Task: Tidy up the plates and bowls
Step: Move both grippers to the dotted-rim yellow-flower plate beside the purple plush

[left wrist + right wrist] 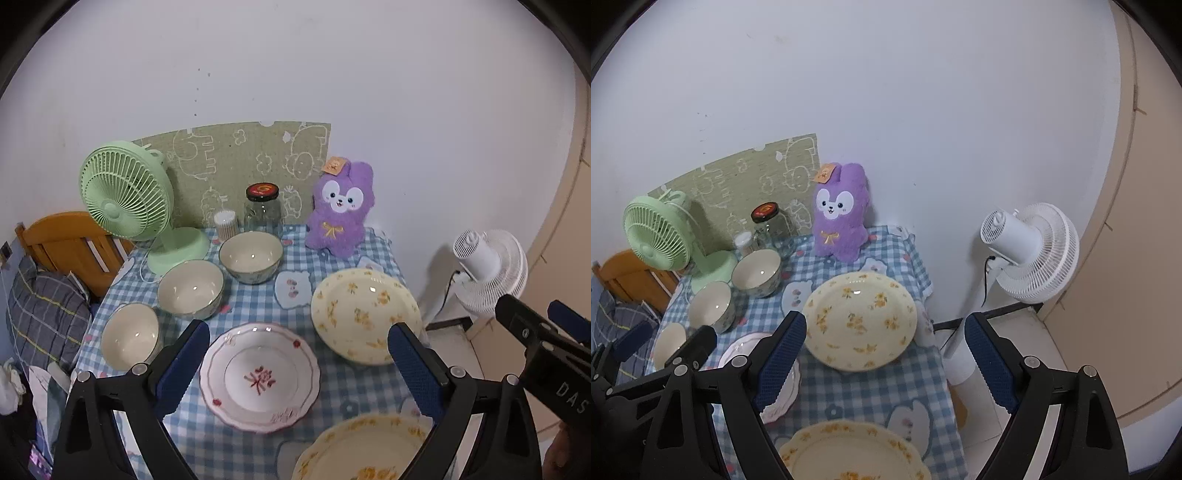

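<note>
Plates & bowls all loose on table (243, 306), nothing stacked; judged pre-grasp. Left gripper (299, 363) spread wide, empty, hovering over pink plate (260, 376). Right gripper (886, 363) also spread, empty, above near yellow plate (849, 454); far yellow plate (860, 321) beyond. Three bowls (190, 288) in diagonal row at left, upright, cream inside. Next prob: drop onto one plate rim, pinch, carry onto a like plate. Glazed, may slip.

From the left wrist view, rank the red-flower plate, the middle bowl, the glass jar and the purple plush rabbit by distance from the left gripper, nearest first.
1. White plate with red flower, right between the left gripper fingers.
2. Middle cream bowl, left of centre.
3. Black-lidded glass jar and purple plush rabbit, both back by the wall: too close to call.
</note>
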